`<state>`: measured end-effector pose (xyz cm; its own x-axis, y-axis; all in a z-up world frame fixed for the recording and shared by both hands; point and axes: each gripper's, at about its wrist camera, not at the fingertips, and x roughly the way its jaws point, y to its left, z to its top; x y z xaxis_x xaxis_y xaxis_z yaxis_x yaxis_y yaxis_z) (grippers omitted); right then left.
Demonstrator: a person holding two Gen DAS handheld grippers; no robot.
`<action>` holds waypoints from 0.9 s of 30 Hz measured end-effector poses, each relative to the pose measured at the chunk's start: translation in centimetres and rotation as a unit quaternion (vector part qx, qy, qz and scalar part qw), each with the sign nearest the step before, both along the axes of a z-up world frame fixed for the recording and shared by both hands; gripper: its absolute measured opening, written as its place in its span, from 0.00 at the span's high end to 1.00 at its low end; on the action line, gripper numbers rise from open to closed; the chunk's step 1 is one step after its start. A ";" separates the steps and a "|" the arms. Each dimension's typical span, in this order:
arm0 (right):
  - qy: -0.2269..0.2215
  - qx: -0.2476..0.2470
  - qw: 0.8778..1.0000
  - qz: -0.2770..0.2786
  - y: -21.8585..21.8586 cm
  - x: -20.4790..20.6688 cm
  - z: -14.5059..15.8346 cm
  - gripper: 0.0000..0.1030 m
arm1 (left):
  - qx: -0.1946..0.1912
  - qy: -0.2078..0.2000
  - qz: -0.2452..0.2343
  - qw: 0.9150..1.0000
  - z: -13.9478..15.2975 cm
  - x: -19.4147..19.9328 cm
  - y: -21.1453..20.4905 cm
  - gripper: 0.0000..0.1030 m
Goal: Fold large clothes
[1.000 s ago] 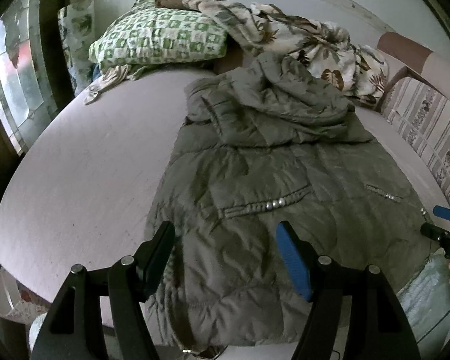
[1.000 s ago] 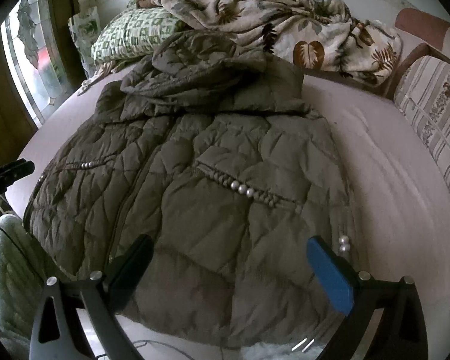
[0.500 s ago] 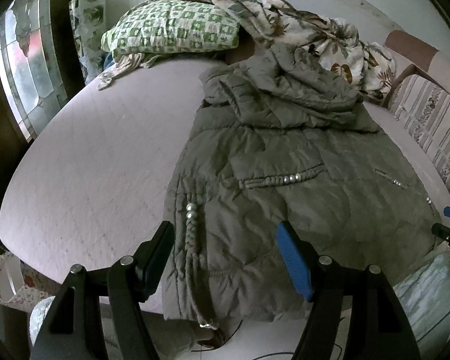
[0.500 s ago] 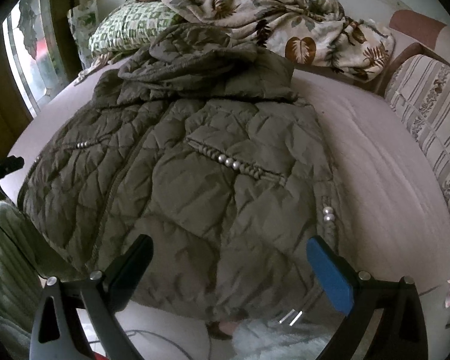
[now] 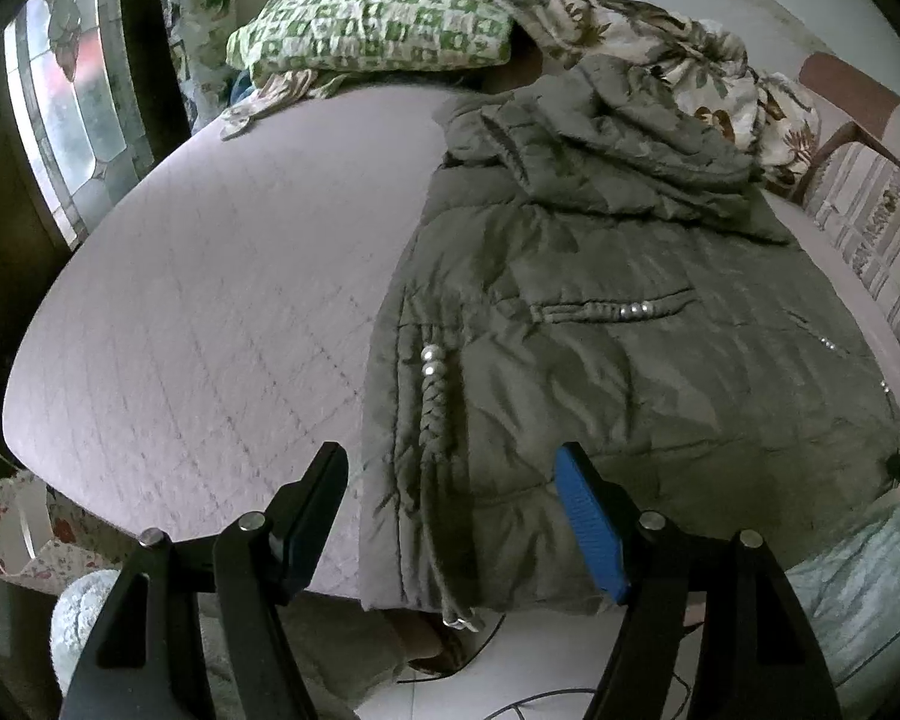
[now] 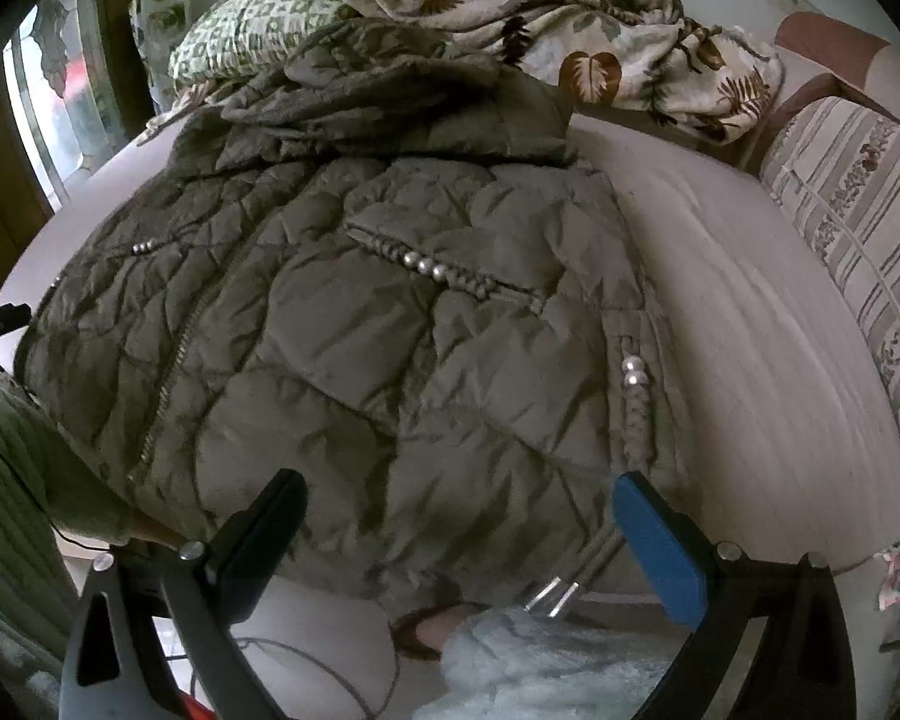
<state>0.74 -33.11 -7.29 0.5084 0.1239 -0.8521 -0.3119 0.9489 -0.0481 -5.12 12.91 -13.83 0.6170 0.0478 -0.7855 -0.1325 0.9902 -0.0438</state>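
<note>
Two grippers hang over the near edge of a bed (image 5: pixel 180 312), both with their jaws spread wide and nothing between the pads. The olive quilted jacket (image 5: pixel 630 360) lies spread flat on the pale quilted cover, its hem hanging slightly over the near edge and its hood bunched at the far end against a leaf-print blanket (image 6: pixel 600 30). In the left wrist view the left gripper (image 5: pixel 456 516) points down at the jacket's left hem corner: its black finger sits over the bare bed cover just beside the jacket's edge, and its blue-padded finger over the jacket itself, neither visibly touching the fabric. A braided cord with pearl beads (image 5: pixel 433 384) runs down the jacket's side seam between the two fingers. In the right wrist view the right gripper (image 6: pixel 456 540) points down at the opposite hem corner, black finger over the middle of the hem and blue pad near the right edge, where a second beaded cord (image 6: pixel 637 402) hangs with two metal tips dangling below the hem. A green checked pillow (image 5: pixel 372 24) rests at the head of the bed, left of the blanket. A striped cushion (image 6: pixel 858 210) lines the bed's right side.
</note>
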 end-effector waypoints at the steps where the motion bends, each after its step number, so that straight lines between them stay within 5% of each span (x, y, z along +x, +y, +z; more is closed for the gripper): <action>1: 0.001 -0.001 1.000 -0.001 -0.2 0.0 -0.1 0.00 | -0.002 0.001 0.000 1.000 -0.1 0.0 0.1 0.30; 20: 0.015 0.006 1.000 -0.026 -2.8 2.5 -0.6 0.00 | 0.010 0.032 -0.020 0.999 -2.7 2.3 -0.6 0.24; 27: 0.031 0.021 0.998 -0.053 -4.8 4.0 -1.3 0.00 | -0.022 0.049 -0.011 0.998 -4.3 3.2 0.5 0.18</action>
<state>4.76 -37.88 -8.59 0.4665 0.1077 -0.8779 -0.2102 0.9776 0.0083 -1.91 13.37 -18.13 0.5371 -0.0004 -0.8435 -0.1172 0.9903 -0.0751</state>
